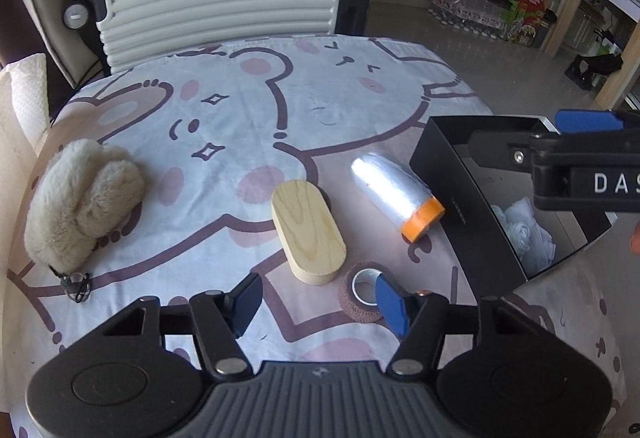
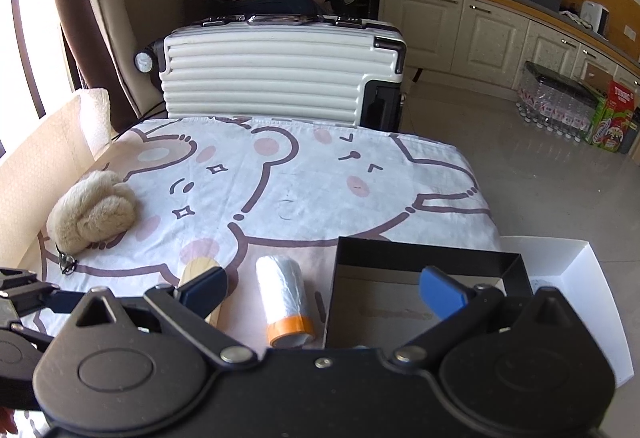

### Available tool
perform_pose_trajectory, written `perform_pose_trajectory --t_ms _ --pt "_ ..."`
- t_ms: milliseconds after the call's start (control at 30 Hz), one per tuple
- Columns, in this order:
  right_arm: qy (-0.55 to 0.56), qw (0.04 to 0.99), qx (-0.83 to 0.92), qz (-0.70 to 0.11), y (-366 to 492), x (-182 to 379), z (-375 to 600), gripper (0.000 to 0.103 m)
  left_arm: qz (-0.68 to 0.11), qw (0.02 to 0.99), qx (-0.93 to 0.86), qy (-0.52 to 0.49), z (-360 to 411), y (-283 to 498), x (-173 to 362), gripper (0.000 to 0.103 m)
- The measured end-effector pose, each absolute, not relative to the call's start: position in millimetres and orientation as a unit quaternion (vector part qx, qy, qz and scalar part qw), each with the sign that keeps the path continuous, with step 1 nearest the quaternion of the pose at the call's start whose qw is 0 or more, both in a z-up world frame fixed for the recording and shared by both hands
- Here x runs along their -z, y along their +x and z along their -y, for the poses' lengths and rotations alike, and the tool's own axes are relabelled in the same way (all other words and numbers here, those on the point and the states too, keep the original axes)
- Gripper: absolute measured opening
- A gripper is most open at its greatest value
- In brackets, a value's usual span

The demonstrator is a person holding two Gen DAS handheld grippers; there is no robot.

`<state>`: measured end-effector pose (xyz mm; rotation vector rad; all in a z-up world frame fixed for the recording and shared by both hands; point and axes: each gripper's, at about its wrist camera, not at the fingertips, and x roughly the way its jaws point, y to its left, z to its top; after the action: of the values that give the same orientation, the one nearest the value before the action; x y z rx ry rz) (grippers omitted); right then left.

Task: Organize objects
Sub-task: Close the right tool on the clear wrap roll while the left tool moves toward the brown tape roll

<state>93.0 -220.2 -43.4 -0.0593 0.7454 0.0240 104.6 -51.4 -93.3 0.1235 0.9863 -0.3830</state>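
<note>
The black box [image 1: 472,206] sits at the table's right edge, partly overhanging it, with something white and crumpled [image 1: 524,234] inside. Just beside its left wall lies the plastic film roll with an orange end [image 1: 396,194], then the oval wooden block [image 1: 308,230], and nearer the front edge a brown bandage roll [image 1: 362,292]. A plush toy [image 1: 80,202] lies well apart near the left edge.

The left tool [image 1: 320,304] hovers empty, its jaws wide, above the bandage roll and block. The right tool [image 2: 324,292] also stands wide and empty, over the box's near wall.

Risks, as I judge them: a downward push on the overhanging box could tip it off the table; the film roll could roll if nudged; the soft bandage roll may squash or slip; the printed tablecloth [image 1: 320,94] may bunch.
</note>
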Motion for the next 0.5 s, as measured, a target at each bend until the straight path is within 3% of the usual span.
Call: perform_pose_trajectory --t_ms 267,333,500 --pt "-0.043 0.925 -0.028 -0.376 109 59 221 0.101 -0.49 0.839 0.224 0.078 70 108 114 0.058" --pt "-0.029 0.921 -0.044 -0.386 114 62 223 0.087 -0.494 0.835 0.228 0.081 73 110 119 0.058" --pt "-0.022 0.908 -0.085 -0.409 124 74 215 0.067 -0.505 0.826 0.235 0.091 79 114 131 0.056"
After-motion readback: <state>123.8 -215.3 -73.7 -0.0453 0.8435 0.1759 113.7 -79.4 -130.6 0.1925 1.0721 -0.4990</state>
